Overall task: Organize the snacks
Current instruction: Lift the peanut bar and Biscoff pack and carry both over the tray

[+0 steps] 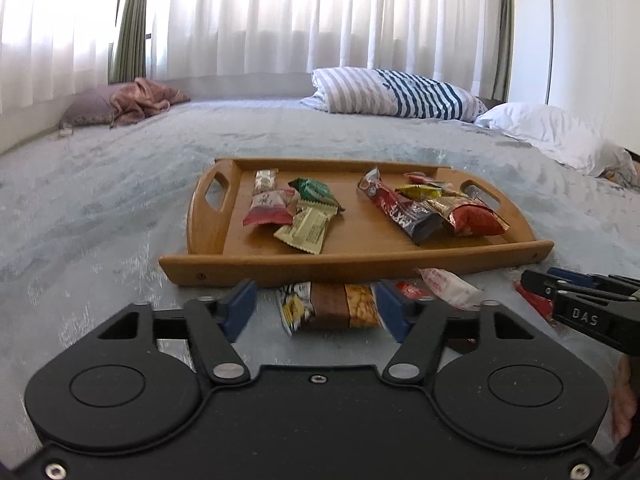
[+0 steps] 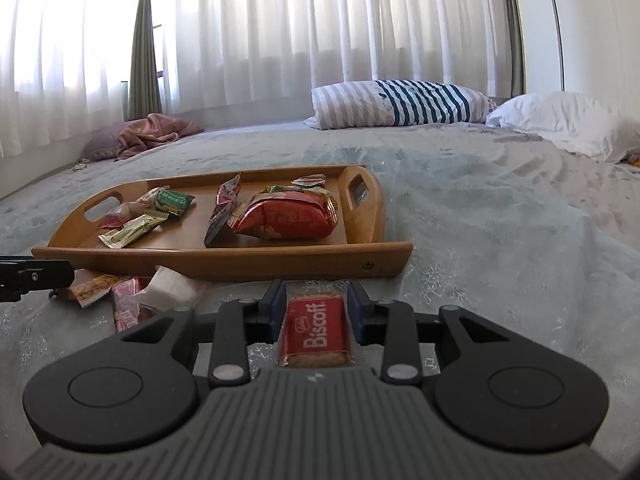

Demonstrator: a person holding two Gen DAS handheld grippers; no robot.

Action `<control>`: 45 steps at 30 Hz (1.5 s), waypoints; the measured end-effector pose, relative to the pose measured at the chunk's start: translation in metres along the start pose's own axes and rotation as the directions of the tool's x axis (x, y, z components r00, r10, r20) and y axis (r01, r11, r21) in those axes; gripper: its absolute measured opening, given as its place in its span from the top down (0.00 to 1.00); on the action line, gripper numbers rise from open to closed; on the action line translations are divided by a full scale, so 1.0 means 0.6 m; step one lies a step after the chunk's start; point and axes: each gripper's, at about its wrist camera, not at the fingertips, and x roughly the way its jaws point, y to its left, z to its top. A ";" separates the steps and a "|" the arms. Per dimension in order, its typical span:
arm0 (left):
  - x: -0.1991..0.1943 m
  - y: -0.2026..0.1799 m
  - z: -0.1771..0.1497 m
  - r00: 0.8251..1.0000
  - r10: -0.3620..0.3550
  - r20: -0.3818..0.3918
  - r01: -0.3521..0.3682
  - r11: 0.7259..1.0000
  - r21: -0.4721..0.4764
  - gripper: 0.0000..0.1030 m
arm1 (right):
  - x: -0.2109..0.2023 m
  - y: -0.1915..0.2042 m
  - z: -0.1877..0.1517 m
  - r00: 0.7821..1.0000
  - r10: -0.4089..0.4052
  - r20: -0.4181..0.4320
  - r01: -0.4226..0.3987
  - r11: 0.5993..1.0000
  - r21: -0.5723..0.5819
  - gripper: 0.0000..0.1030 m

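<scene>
A wooden tray (image 1: 352,258) with several snack packets lies on the bed; it also shows in the right wrist view (image 2: 224,260). My left gripper (image 1: 316,304) is open, its blue pads either side of a brown and yellow nut bar packet (image 1: 332,306) lying on the bedspread before the tray. My right gripper (image 2: 316,304) is closed on a red Biscoff packet (image 2: 314,330), held between its blue pads just in front of the tray's near rim. It appears in the left wrist view (image 1: 580,300) at the right edge. A white packet (image 1: 452,284) and red packets lie loose near the tray.
Grey-blue bedspread (image 1: 100,208) all around. A striped pillow (image 1: 392,94) and a white pillow (image 1: 552,132) lie at the back right, a pink cloth on a mauve pillow (image 1: 132,100) at the back left. White curtains hang behind.
</scene>
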 end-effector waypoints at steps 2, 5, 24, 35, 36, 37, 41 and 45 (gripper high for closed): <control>0.009 -0.003 0.003 1.000 0.005 0.000 -0.005 1.000 0.011 0.33 | 0.001 0.000 0.000 1.000 0.003 -0.004 -0.003 1.000 -0.001 0.62; 0.027 -0.006 0.005 0.999 -0.021 -0.026 0.021 1.000 -0.001 0.31 | 0.001 0.001 -0.001 1.000 0.001 -0.007 -0.001 1.000 -0.009 0.62; 0.051 0.013 0.005 0.999 -0.009 -0.054 0.007 0.999 -0.054 0.78 | 0.013 0.015 -0.006 0.999 -0.015 -0.034 0.013 0.998 -0.065 0.55; 0.063 -0.020 -0.007 0.996 -0.001 -0.087 0.002 1.000 0.005 0.36 | 0.012 0.016 -0.006 0.999 -0.022 -0.031 0.020 0.998 -0.065 0.46; 0.065 -0.023 -0.008 0.996 0.003 -0.087 -0.001 1.000 0.016 0.36 | 0.012 0.016 -0.006 0.999 -0.022 -0.031 0.020 0.998 -0.065 0.46; 0.067 -0.025 -0.007 0.996 0.003 -0.090 -0.001 1.000 0.019 0.36 | 0.012 0.016 -0.006 0.999 -0.022 -0.031 0.020 0.998 -0.065 0.46; 0.069 -0.024 -0.007 0.995 0.001 -0.099 0.002 1.000 0.023 0.39 | 0.012 0.017 -0.006 0.999 -0.023 -0.031 0.021 0.997 -0.068 0.45; 0.067 -0.028 -0.010 0.995 0.009 -0.096 -0.004 0.999 0.048 0.47 | 0.011 0.016 -0.007 0.999 -0.023 -0.031 0.020 0.997 -0.069 0.44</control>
